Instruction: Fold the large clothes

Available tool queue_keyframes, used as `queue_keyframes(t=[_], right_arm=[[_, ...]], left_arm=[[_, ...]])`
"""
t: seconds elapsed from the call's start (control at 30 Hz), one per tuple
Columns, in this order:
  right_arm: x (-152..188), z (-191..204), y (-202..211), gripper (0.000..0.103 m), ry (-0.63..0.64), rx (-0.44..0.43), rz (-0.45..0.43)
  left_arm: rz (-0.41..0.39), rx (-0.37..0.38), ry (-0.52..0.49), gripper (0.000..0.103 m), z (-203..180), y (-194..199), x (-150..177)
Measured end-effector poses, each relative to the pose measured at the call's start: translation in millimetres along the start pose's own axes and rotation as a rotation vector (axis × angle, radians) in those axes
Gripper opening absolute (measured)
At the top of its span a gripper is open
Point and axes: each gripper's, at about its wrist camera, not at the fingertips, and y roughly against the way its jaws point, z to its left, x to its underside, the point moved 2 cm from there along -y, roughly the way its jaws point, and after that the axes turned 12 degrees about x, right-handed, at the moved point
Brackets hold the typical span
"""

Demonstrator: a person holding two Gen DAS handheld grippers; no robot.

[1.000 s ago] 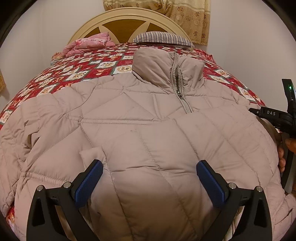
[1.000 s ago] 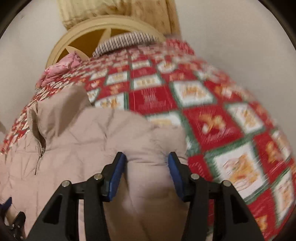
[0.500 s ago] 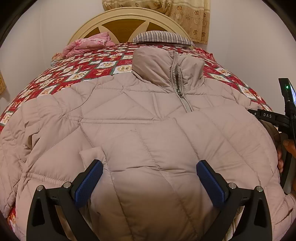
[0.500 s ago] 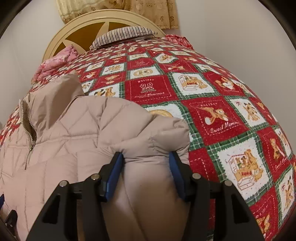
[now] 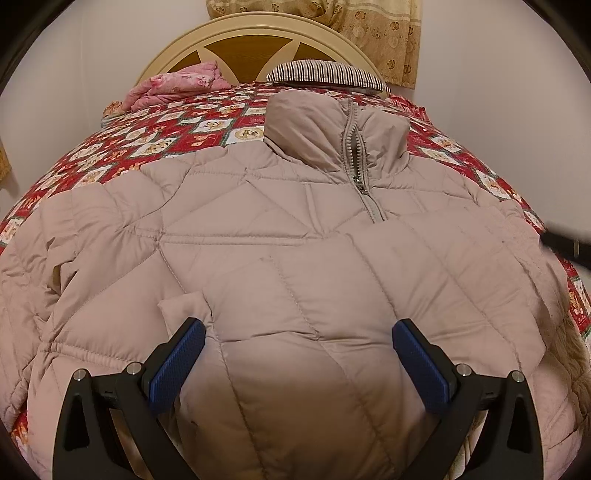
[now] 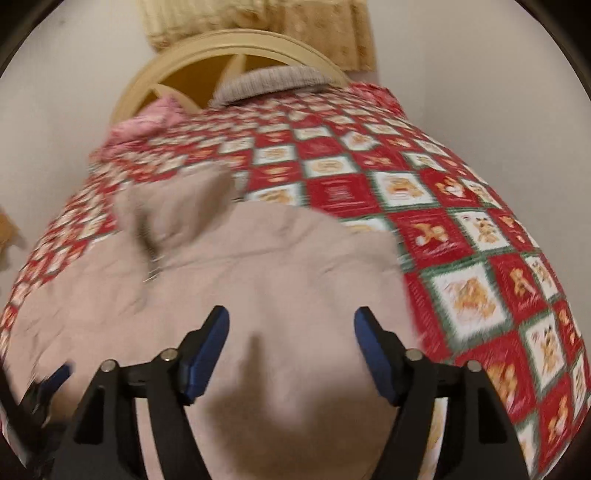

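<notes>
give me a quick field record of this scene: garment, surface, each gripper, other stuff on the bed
garment: beige quilted puffer jacket, front up, zip partly closed, collar toward the headboard
surface: bed with red, green and white patchwork quilt
left gripper: open, jaws wide over the jacket's lower front, nothing pinched
right gripper: open, jaws have just been opening, jacket's right edge below them, view blurred
other items: pink folded blanket and striped pillow by the cream headboard
</notes>
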Motion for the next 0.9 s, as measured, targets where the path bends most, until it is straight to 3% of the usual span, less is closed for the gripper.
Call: queue_keyframes(t=[0.1, 0.23, 0.6, 0.7, 0.77, 0.9], right_arm=[[27.3, 20.1, -5.5, 0.074, 0.029, -0.022, 0.03], [50.4, 38.3, -29.7, 0.076, 0.108, 0.04, 0.032], [58.5, 44.2, -36.1, 0.079, 0.144, 0.095, 0.025], [59.8, 42.7, -35.5, 0.079, 0.141, 0.094, 0.02], [60.1, 41.6, -35.1, 0.079, 0.134, 0.088, 0.016], [60.1, 42.4, -34.4, 0.08, 0.131, 0.087, 0.011]], left_arm=[[-0.001, 0.004, 0.004, 0.102, 0.6, 0.5, 0.2], [0.005, 0.004, 0.005, 0.102, 1.3, -0.2, 0.3], [0.025, 0.013, -0.012, 0.102, 1.0, 3.3, 0.2], [-0.001, 0.057, 0.008, 0.102, 9.8, 34.3, -0.3], [-0.031, 0.028, 0.004, 0.102, 20.4, 67.1, 0.0], [-0.175, -0.01, 0.013, 0.102, 70.4, 160.4, 25.4]])
